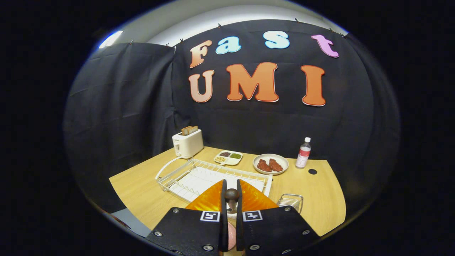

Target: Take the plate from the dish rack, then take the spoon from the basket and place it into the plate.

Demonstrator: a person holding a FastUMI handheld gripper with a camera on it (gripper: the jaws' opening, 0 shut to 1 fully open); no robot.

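Gripper view: gripper point(231, 199) fingers pinch the dark spoon handle point(231, 195) over the orange plate point(209, 200), just before the white dish rack point(199, 177); wire basket point(290, 201) sits alongside.

Claw point(231, 193) closed on dark spoon handle point(231, 195); white dish rack point(199, 177) just beyond; wire basket point(290, 201) beside rack; toaster point(187, 143) behind rack.

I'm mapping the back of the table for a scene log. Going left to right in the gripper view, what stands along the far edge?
toaster → sectioned dish → plate of meat → water bottle. Nearer, the gripper has its fingers closed on a dark spoon handle.
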